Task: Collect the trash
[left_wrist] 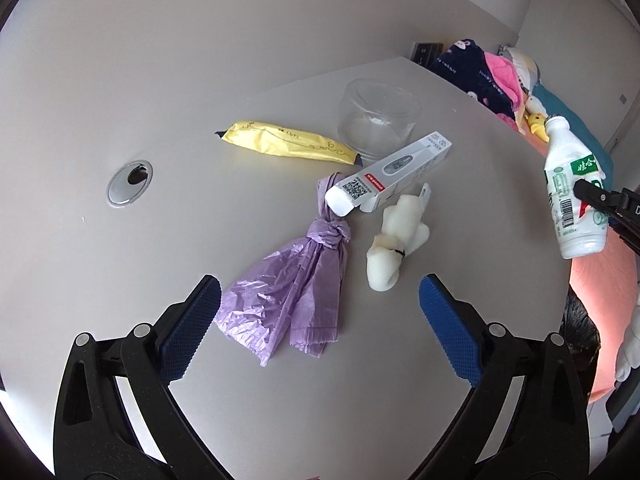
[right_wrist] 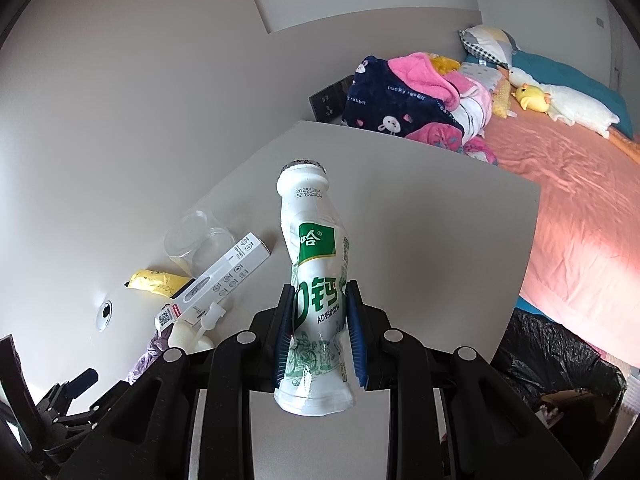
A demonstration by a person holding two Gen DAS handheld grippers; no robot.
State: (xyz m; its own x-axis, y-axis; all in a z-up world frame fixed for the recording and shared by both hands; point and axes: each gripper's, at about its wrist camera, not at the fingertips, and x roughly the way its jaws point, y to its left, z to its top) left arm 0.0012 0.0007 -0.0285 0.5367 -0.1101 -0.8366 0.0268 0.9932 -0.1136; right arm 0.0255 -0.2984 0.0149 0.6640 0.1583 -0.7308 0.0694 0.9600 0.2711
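My right gripper (right_wrist: 318, 328) is shut on a white and green drink bottle (right_wrist: 316, 280), held upright above the grey table (right_wrist: 440, 240); the bottle also shows in the left wrist view (left_wrist: 574, 188). My left gripper (left_wrist: 320, 304) is open and empty above the table, with a knotted purple plastic bag (left_wrist: 296, 280) between its fingers. Past the bag lie a white foam piece (left_wrist: 396, 236), a white carton (left_wrist: 392, 172), a yellow wrapper (left_wrist: 288, 144) and a clear plastic cup (left_wrist: 378, 118).
A metal cable grommet (left_wrist: 130, 182) sits in the table at the left. A black-lined trash bin (right_wrist: 560, 368) stands beyond the table's right edge. A bed with a pink sheet (right_wrist: 580, 208), blankets (right_wrist: 404, 96) and plush toys lies behind.
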